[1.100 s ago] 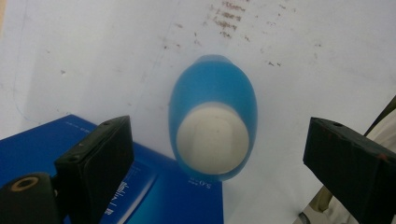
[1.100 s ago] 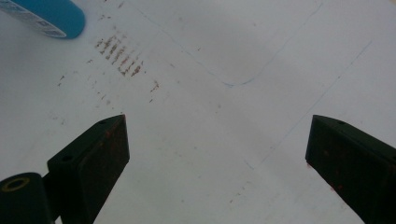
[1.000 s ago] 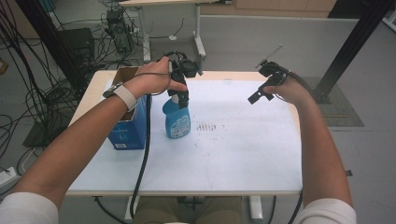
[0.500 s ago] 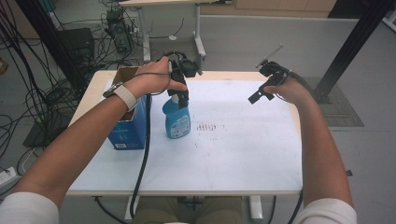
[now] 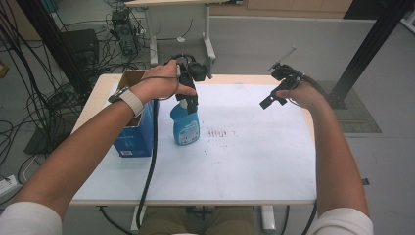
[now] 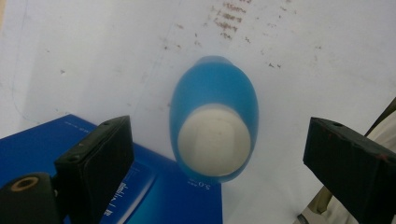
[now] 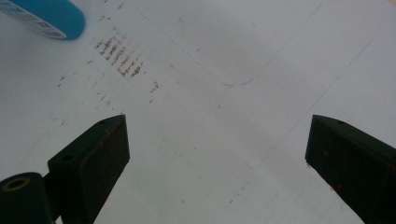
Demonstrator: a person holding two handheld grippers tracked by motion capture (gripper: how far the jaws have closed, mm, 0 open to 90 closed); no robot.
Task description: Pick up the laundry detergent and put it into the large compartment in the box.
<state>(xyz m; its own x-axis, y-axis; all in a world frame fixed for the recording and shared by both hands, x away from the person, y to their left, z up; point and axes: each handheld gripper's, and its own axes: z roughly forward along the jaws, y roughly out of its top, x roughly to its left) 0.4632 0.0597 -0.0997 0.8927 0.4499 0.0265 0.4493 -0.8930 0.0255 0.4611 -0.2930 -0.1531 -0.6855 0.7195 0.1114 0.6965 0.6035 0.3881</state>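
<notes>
While we hold the left claw (image 5: 190,100) directly above the blue spray bottle (image 5: 185,125), the bottle stands upright on the worktop (image 5: 254,161), its long axis vertical and its white top (image 6: 214,142) pointing straight up at the claw. In the left gripper view we look down that axis: the top lies between the two black jaws, which stand wide apart and touch nothing. We cannot tell from the pictures which way the nozzle faces.

Our right claw (image 5: 274,95) hangs above the far right part of the worktop, well apart from the bottle; its jaws are likewise spread wide with nothing between them, over bare white surface.

A blue cardboard box (image 5: 133,139), its top flaps open, stands just beside the bottle on the left, under our left forearm; its upper face shows near the left jaw in the left gripper view. A cable (image 5: 149,171) trails from the left claw across the near edge. Nothing lies between the jaws and the bottle top.

The worktop is white, with a patch of brown scuff marks (image 5: 219,132) just right of the bottle and faint blue pen lines (image 7: 243,81). Beyond it the grey floor carries loose cables (image 5: 34,107), another table's legs (image 5: 208,44) and a black post (image 5: 364,49).
</notes>
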